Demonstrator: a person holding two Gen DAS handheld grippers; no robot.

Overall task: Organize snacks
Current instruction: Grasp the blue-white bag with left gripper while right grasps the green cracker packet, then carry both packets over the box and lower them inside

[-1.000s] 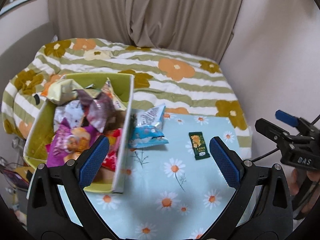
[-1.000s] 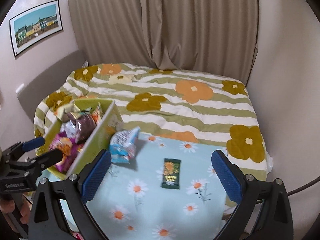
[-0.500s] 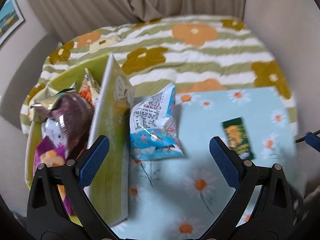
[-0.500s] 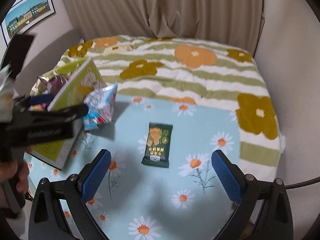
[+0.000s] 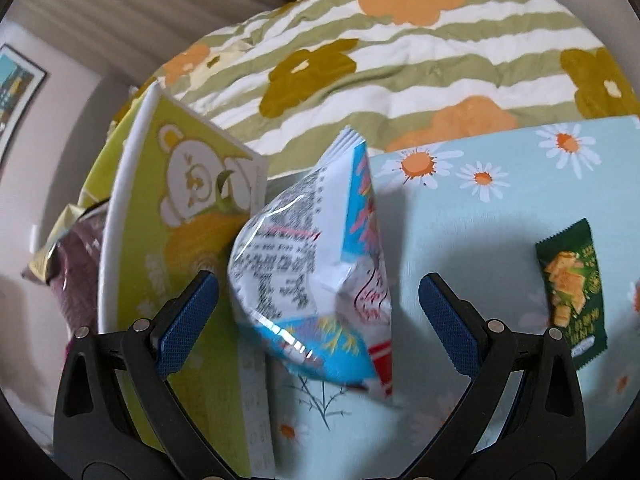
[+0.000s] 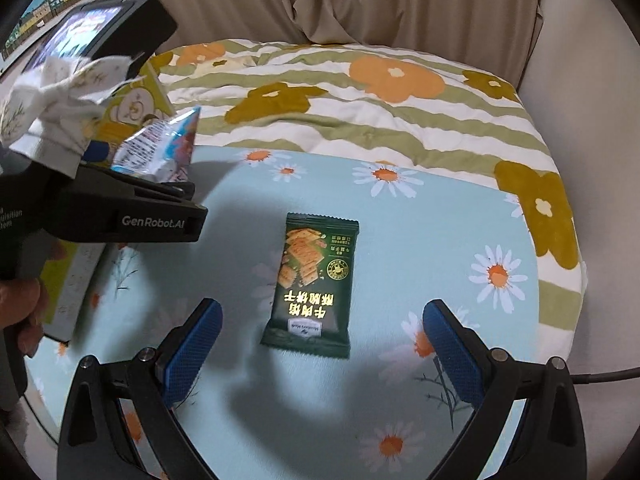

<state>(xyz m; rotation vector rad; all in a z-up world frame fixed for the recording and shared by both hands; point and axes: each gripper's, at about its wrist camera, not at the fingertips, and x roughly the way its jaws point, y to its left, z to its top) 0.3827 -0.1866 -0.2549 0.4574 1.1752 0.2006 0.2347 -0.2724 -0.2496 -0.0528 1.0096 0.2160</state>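
A white and blue puffy snack bag (image 5: pixel 316 280) leans against the outer wall of the green snack box (image 5: pixel 188 224) on the daisy-print cloth. My left gripper (image 5: pixel 318 316) is open, its blue pads on either side of the bag. A dark green cracker packet (image 6: pixel 314 284) lies flat on the cloth, just ahead of my open right gripper (image 6: pixel 322 344). The packet also shows in the left wrist view (image 5: pixel 570 292). The bag (image 6: pixel 160 148) and the left gripper body (image 6: pixel 120 208) show at the left of the right wrist view.
The green box holds several snack packs (image 5: pixel 68 256). The daisy cloth (image 6: pixel 420 240) lies on a striped flowered bedspread (image 6: pixel 360 100). Curtains and a wall stand behind the bed. A framed picture (image 6: pixel 44 8) hangs at the left.
Both grippers have moved forward and down. The left one has closed in on the white and blue bag, the right one on the green packet. Both stay open.
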